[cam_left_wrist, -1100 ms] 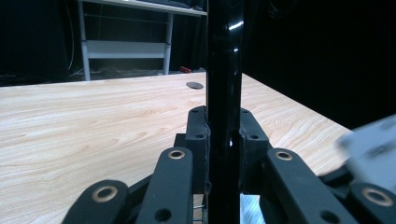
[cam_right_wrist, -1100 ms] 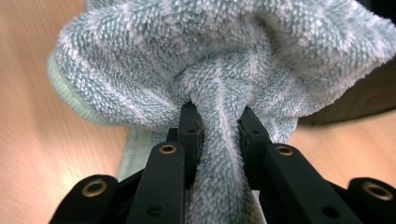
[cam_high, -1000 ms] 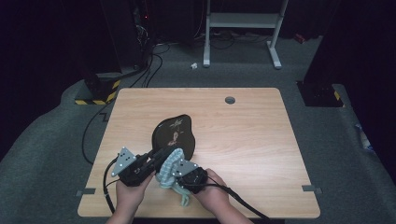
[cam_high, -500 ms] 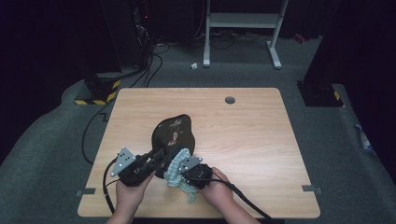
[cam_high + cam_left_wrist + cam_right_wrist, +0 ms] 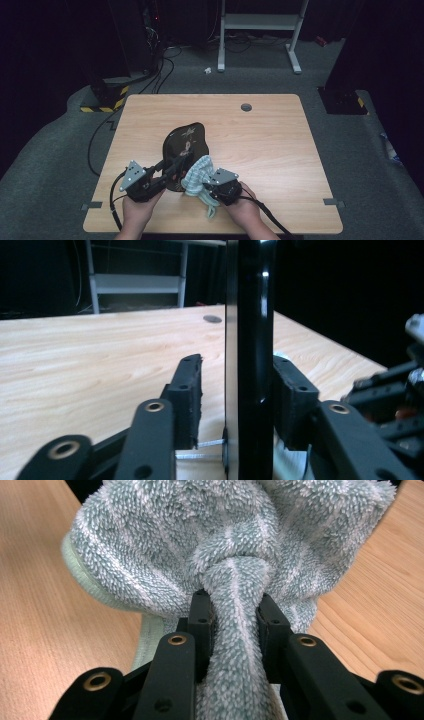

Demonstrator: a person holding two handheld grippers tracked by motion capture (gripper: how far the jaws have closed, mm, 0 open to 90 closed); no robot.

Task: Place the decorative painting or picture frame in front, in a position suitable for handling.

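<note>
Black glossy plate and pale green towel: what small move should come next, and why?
Probably rub the pale green terry towel across the black glossy plate. The right gripper pinches a bunched fold of it; the left gripper clamps the plate's rim, and towel and plate already meet.

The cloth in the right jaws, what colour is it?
Pale blue-green with faint lighter stripes; the cloth shows best in the right gripper view.
</note>
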